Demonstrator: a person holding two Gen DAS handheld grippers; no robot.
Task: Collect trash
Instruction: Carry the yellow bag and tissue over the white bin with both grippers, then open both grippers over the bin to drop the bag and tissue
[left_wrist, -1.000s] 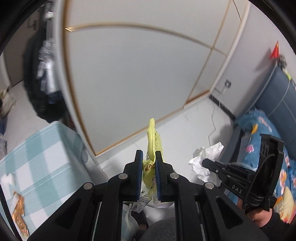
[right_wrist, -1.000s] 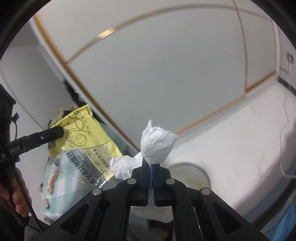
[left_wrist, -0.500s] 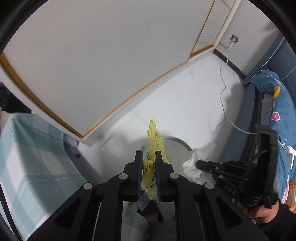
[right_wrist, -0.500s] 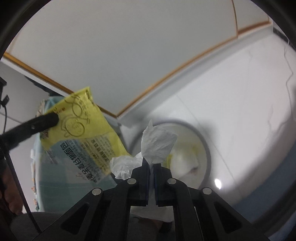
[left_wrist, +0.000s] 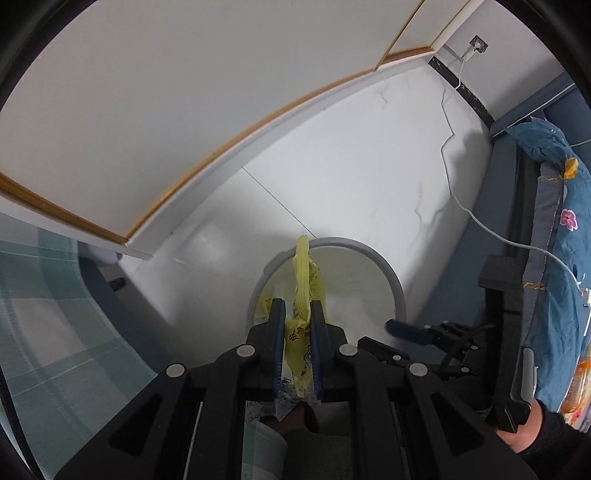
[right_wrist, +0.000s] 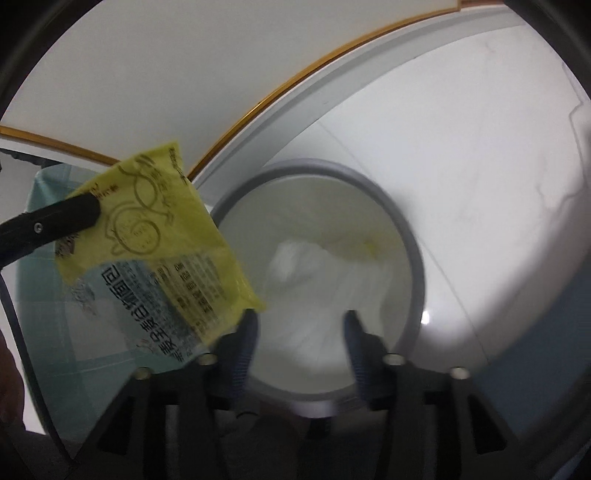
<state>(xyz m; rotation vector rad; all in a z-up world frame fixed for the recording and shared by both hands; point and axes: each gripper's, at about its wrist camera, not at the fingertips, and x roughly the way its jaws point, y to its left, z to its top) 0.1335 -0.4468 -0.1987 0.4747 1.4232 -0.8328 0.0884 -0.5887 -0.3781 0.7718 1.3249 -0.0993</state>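
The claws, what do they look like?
Each claw, the left claw and the right claw, is a black frame with silver round bolts and two blue ribbed fingers. The person's hand wears a dark sleeve.

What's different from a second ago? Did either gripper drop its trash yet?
The right gripper has opened and let go of the crumpled tissue, which now lies in the bin. Both grippers swung down from facing the wardrobe to above the bin. The left gripper stays shut on the yellow wrapper.
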